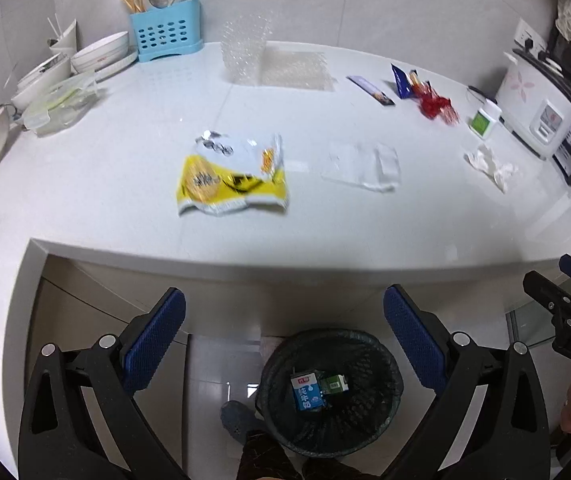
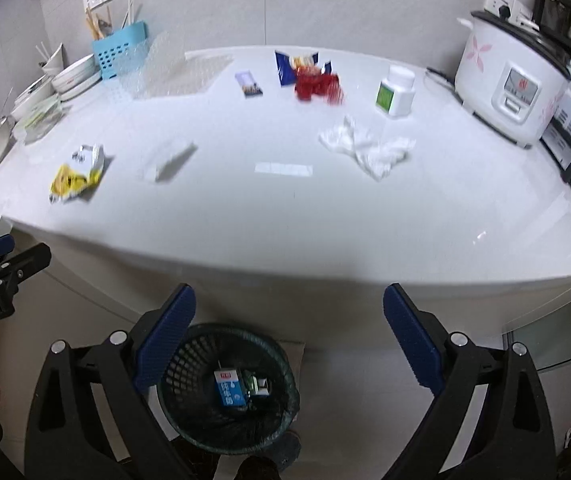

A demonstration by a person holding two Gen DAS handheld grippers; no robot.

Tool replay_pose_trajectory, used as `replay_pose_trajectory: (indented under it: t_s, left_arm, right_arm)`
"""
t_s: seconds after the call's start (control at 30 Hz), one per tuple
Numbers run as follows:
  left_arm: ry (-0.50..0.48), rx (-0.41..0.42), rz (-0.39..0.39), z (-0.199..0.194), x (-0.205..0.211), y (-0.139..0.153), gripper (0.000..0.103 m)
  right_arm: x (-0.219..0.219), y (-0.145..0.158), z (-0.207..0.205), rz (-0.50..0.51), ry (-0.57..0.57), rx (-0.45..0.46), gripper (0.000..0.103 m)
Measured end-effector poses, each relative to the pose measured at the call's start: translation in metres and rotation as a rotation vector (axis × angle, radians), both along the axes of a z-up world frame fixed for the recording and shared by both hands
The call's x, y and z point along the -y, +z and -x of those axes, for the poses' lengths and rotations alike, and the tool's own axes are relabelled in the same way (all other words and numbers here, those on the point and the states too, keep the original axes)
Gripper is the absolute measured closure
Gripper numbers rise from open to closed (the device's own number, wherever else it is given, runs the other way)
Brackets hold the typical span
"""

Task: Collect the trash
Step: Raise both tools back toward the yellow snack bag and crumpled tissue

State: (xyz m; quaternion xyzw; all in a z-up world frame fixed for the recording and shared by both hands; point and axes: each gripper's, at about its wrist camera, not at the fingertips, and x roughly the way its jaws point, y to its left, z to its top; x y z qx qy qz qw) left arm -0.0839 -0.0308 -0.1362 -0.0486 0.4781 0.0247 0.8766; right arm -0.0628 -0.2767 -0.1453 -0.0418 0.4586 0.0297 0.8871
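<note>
Both grippers hung over the counter's front edge, and nothing stood between them and the litter. The left gripper (image 1: 284, 332) was spread wide with nothing between its blue pads; the right gripper (image 2: 289, 332) was just as wide and just as bare.

Along the back of the white counter (image 1: 125, 208) ran the clutter that stays: a blue utensil caddy (image 1: 165, 36) stuffed with chopsticks and a spoon, stacked bowls (image 1: 99, 56) beside it, a sheet of bubble wrap (image 1: 273, 60). Over on the right sat a white rice cooker (image 2: 505, 80) with pink flowers, and just beside it a white bottle with a green label (image 2: 395, 92).

Now the trash itself. A yellow-and-white snack bag (image 1: 231, 176), crumpled and torn open, lay nearest the left gripper; its print was too blurred to read. A clear plastic wrapper (image 1: 365, 164) lay flat to its right. A crumpled white tissue (image 2: 365, 146) sprawled mid-counter in the right view. Farther back sat a blue snack packet (image 2: 287, 66) touching a red cellophane wrapper (image 2: 317, 86), and a small dark flat packet (image 2: 248, 84) lay alone.

Down on the floor, the black mesh bin (image 1: 329, 392) with its dark liner already held a blue-and-white milk carton (image 1: 305, 392) with Chinese print and a green carton (image 1: 334, 384) beside it.
</note>
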Motion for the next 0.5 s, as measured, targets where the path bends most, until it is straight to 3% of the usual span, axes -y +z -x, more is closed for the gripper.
replay_pose_trajectory:
  t_s: [0.23,0.5]
  left_arm:
    - [0.000,-0.009,0.001,-0.039,-0.030,0.017,0.006]
    - [-0.060,-0.046,0.016,-0.085,-0.048,0.015,0.006]
  right_arm:
    - [-0.013,0.018,-0.031,0.022,-0.034,0.009,0.012]
    - [-0.017,0.024,-0.066,0.027,-0.115,-0.018,0.012]
